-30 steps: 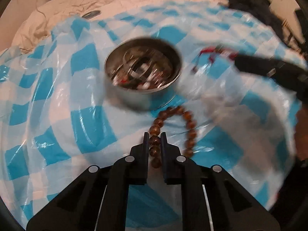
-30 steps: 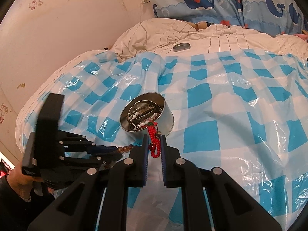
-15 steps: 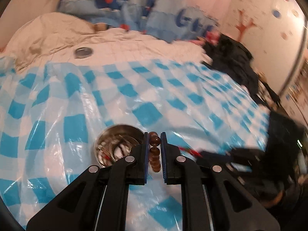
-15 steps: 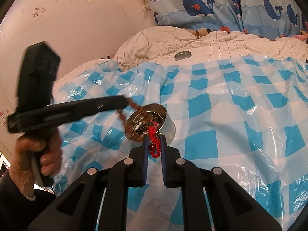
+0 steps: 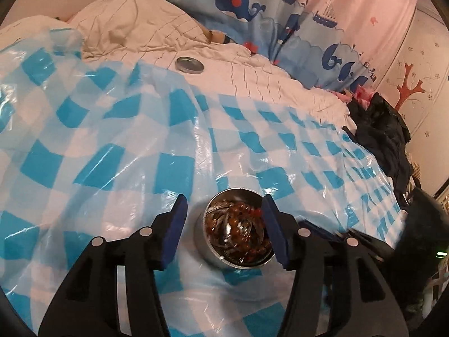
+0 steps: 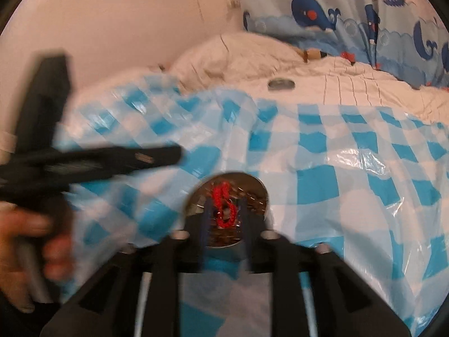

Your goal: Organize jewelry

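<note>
Spread over the bed [image 5: 252, 64], checked plastic sheet [image 5: 112, 151] is carrying the tin [image 5: 238, 233]. Left gripper [image 5: 224, 230], jaws opening, empty, is hovering over it, brown beads [image 5: 241, 241] inside. Right gripper [image 6: 224, 219], jaws opening, is releasing the red cord [image 6: 223, 205]; best kept centred over the tin.

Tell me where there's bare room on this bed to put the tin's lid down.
Free: the checked plastic sheet left of the tin, and the wide stretch between the tin and the lid on the white quilt. Crowded: around the tin, where the left gripper and right gripper are opening over it, and the dark clothes at the right edge.
</note>
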